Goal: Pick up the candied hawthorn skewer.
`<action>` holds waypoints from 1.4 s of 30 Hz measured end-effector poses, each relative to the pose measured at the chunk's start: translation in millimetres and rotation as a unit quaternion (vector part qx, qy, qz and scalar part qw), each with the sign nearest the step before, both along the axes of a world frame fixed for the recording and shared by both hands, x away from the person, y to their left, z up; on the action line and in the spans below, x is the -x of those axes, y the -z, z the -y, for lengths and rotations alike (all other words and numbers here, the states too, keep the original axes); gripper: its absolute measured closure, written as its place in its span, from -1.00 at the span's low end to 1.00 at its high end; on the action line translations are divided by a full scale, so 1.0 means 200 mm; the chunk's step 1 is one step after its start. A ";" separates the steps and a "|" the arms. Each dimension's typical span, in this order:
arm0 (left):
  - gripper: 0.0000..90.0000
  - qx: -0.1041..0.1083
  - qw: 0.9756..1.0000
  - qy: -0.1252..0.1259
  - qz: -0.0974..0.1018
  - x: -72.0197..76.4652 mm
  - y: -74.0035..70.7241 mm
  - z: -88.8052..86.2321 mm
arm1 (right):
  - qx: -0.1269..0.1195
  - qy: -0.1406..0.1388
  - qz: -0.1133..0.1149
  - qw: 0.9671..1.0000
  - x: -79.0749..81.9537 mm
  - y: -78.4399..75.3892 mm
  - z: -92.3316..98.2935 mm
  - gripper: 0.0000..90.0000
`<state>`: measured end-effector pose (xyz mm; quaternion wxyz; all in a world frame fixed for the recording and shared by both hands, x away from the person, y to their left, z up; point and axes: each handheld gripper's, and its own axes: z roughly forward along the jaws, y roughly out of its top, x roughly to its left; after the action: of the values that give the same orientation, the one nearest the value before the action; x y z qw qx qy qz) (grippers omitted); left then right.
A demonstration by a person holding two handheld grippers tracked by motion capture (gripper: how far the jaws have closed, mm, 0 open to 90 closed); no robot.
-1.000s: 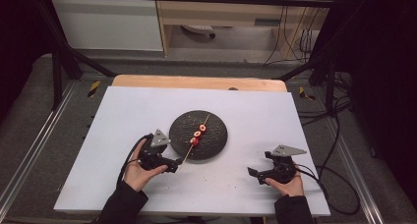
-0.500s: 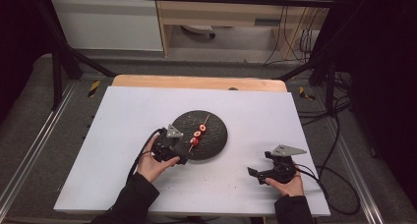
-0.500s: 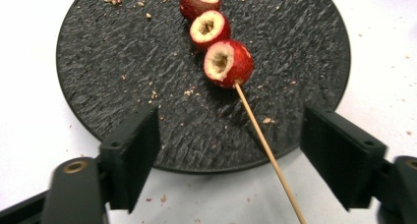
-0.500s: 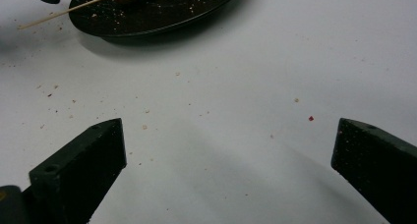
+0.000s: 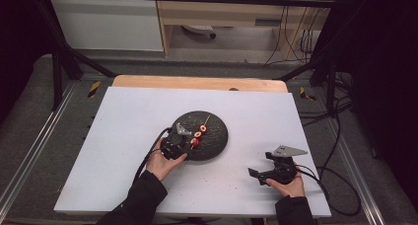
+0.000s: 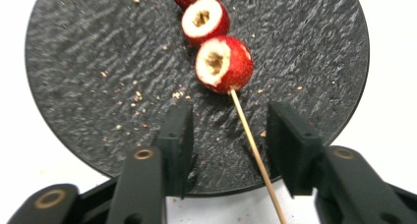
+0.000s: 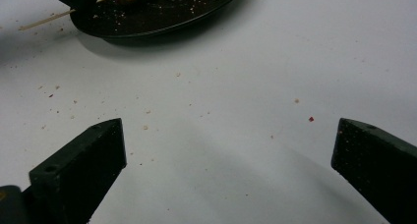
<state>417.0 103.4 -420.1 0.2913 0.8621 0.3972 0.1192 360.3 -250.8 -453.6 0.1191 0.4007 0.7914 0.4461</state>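
The white table (image 5: pixel 123 136) carries a round black plate (image 5: pixel 217 138) a little left of its middle, closer to the near edge than to the far edge. On the plate lies a thin wooden skewer (image 6: pixel 253 145) with red hollowed fruit pieces (image 6: pixel 223 64) threaded on it; its bare end reaches out over the near-left rim of the plate. Small crumbs are spread on the plate and on the table around it.

The left gripper (image 5: pixel 185 142) is at the near-left rim of the plate, held by the left hand (image 5: pixel 165 161). Its jaws have just been closing and are now about half open. In the left gripper view the bare stick of the skewer passes between the two fingers (image 6: pixel 177 140), closer to the right one, but neither pad touches it, so nothing is held.

The right gripper (image 5: pixel 260 169) rests near the near-right corner of the table, well apart from the plate. Its jaws stand wide open over bare table surface, holding nothing.
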 end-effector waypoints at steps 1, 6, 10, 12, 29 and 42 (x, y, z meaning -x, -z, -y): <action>0.28 -0.001 1.000 0.000 -0.003 0.00 0.00 0.00 | 0.001 0.000 0.000 1.000 0.00 0.00 0.00 -0.98; 0.48 -0.002 1.000 -0.007 -0.010 0.00 0.00 0.01 | 0.000 0.000 0.000 1.000 0.00 0.00 0.00 -0.98; 0.65 -0.005 1.000 -0.015 -0.013 0.00 0.00 0.02 | 0.000 0.000 -0.001 1.000 0.00 0.00 0.00 -0.98; 0.67 -0.008 1.000 -0.017 -0.015 -0.01 0.00 0.03 | 0.001 -0.001 -0.002 1.000 0.00 0.00 0.00 -0.98; 0.94 -0.016 0.999 -0.044 -0.019 -0.01 -0.01 0.03 | -0.002 0.000 -0.005 1.000 0.00 0.00 0.00 -0.98; 0.96 0.024 0.999 -0.035 0.015 0.03 -0.04 -0.02 | 0.001 -0.001 -0.005 1.000 0.00 0.00 0.00 -0.98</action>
<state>410.6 108.2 -411.2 0.3141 0.8385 0.4251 0.1327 360.4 -250.5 -454.1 0.1152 0.4019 0.7930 0.4432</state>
